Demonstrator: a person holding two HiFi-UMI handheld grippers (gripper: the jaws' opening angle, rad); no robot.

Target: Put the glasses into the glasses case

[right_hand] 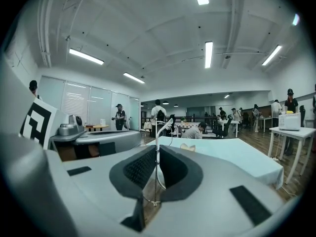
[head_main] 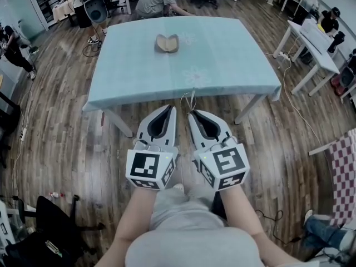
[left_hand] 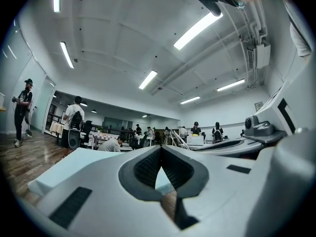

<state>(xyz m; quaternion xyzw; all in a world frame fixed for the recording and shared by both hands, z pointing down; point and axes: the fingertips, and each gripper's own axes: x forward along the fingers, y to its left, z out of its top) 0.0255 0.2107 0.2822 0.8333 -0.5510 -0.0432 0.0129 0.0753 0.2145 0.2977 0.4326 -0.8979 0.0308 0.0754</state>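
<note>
No writing, label or number can be read anywhere.

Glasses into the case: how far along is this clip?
Done: the glasses are pinched in the right gripper, and the glasses case lies open on the table. In hand: glasses held short of the table's near edge. To do: reach the case and set them inside. The left gripper is shut, empty.

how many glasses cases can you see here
1. The open glasses case lies on the blue table, toward its far edge. No other case is visible, though one could be hidden elsewhere in the room.
</note>
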